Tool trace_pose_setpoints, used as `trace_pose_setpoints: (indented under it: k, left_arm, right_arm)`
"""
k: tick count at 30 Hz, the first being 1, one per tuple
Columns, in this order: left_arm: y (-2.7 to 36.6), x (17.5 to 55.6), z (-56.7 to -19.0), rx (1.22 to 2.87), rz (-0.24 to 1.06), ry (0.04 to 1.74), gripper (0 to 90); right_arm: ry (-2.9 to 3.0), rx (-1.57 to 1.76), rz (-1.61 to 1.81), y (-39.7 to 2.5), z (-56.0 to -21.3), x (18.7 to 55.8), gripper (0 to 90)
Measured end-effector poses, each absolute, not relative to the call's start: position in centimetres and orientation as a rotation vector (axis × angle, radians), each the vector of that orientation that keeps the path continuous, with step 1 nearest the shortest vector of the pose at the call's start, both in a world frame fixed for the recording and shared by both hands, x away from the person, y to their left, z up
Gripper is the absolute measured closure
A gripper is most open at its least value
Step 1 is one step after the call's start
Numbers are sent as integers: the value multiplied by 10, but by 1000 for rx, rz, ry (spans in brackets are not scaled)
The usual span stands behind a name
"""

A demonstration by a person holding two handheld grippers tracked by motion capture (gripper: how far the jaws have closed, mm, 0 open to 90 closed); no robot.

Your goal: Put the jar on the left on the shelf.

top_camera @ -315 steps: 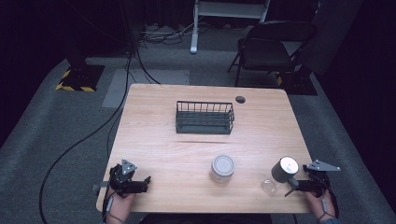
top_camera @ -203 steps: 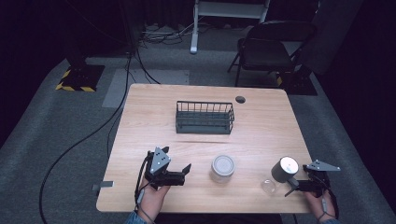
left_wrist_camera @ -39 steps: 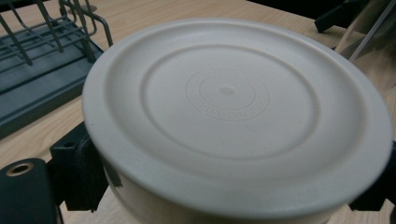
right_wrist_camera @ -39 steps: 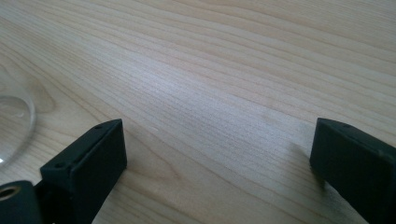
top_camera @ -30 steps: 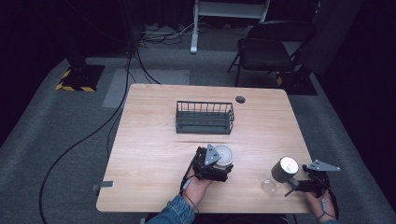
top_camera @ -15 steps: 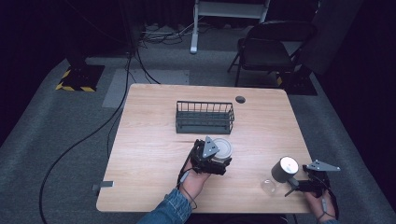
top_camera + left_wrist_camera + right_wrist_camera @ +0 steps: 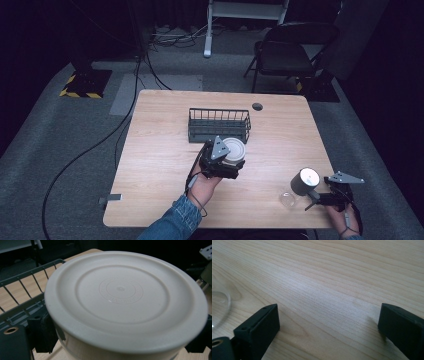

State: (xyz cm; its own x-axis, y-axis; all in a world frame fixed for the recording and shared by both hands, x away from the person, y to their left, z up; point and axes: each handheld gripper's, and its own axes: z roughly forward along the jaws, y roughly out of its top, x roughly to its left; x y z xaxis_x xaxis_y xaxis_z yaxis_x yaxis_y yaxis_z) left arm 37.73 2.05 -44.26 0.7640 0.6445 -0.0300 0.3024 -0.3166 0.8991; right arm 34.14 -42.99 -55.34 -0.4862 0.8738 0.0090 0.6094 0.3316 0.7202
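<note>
- Your left gripper point(image 7: 231, 162) clamps the white lidded container point(image 7: 233, 151), its jaws pressed against both sides, just in front of the wire basket point(image 7: 219, 124).
- Your right gripper point(image 7: 320, 196) rests at the table's point(image 7: 160, 150) near right corner, jaws spread wide over bare wood.
- A dark can point(image 7: 304, 181) and a clear lid point(image 7: 287, 200) sit just beside it.

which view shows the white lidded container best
The left gripper view: the white lidded container sits close up between the left hand-held gripper jaws, lid rings sharp. The high view shows it small, beside the wire basket.
</note>
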Motion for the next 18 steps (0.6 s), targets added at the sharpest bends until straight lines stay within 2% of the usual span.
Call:
trace_pose_setpoints:
  k: [18]
  left_arm:
    - [33, 398, -419, 1897, 473, 704, 95]
  right_arm:
    - [2223, 1309, 953, -430, -553, 341, 42]
